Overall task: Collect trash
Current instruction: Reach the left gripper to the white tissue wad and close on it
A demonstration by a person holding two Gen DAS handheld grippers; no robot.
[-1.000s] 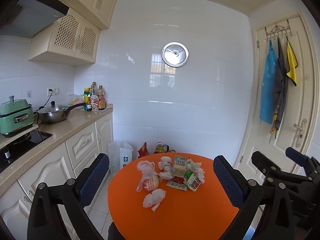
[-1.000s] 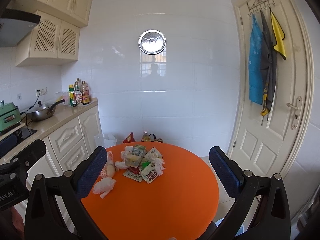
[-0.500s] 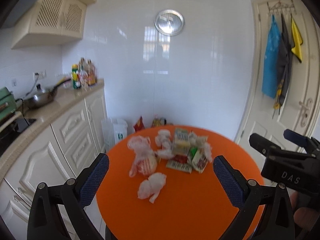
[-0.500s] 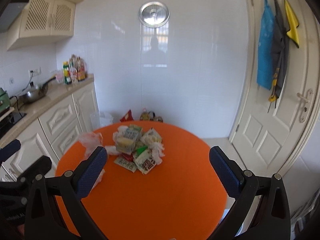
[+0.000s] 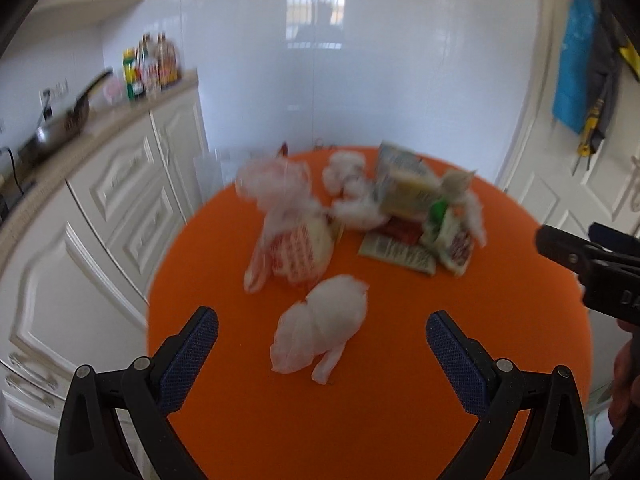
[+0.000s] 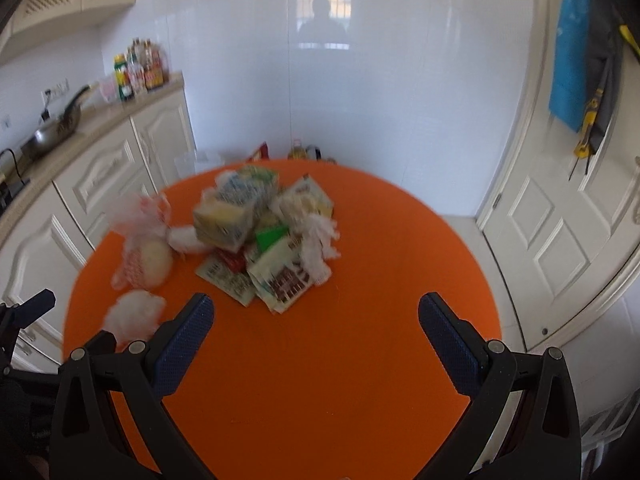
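Both jaws stand wide apart and empty: the left hand-held gripper (image 5: 322, 334) frames a crumpled white bag (image 5: 322, 334) near the table's (image 5: 400, 420) left edge. Being light, it may slide off when pinched.

The right hand-held gripper (image 6: 316, 320) faces the wrapper pile (image 6: 260, 236) at the table's far part.

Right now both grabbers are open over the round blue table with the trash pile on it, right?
Not quite: the table is orange, not blue, as the right wrist view shows. The rest holds: the left gripper and right gripper are both open, and the trash pile lies on it.
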